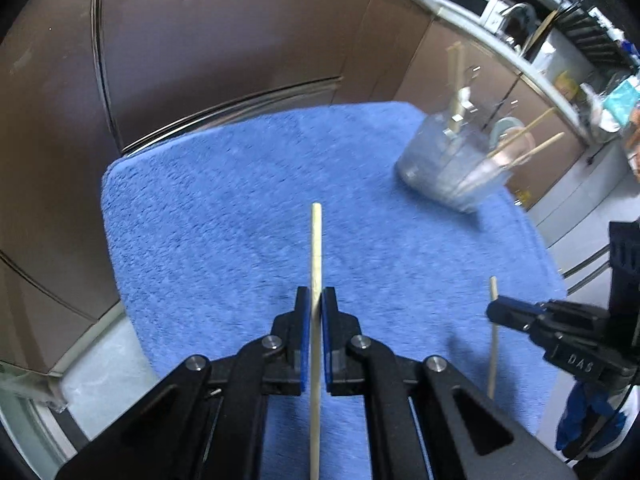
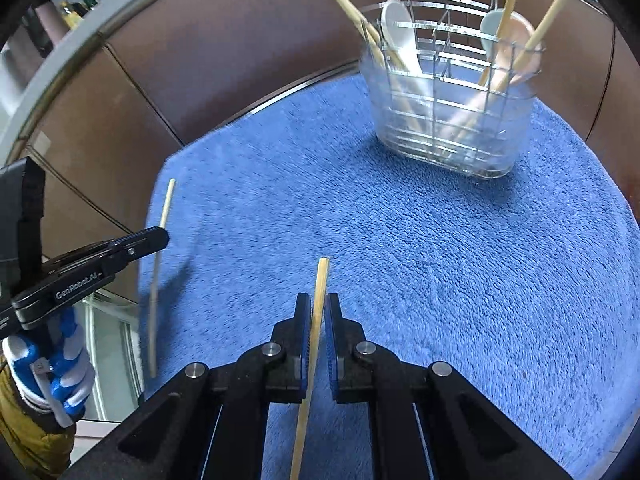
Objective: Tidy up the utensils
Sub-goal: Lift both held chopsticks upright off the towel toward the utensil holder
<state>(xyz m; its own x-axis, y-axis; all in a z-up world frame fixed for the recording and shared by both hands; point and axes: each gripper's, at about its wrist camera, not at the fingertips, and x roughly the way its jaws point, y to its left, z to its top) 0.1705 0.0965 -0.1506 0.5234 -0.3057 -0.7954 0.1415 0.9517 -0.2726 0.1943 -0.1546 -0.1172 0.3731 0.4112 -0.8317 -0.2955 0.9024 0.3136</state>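
You held two thin pale wooden chopsticks, one in each tong. Your left black gripper [image 1: 316, 300] was squeezed tight on the first wooden chopstick [image 1: 316, 248], which pointed straight ahead, away from you, along the fingers. Your right black gripper [image 2: 318, 306] was pinched on the second wooden chopstick [image 2: 320, 284], which pointed forward too, leaning a little. Both sticks hung above the fuzzy blue towel [image 2: 440, 260]. Near the towel's far edge stood one clear plastic basket with a wire frame [image 2: 448, 120], holding three long wooden sticks and three smooth spoons.
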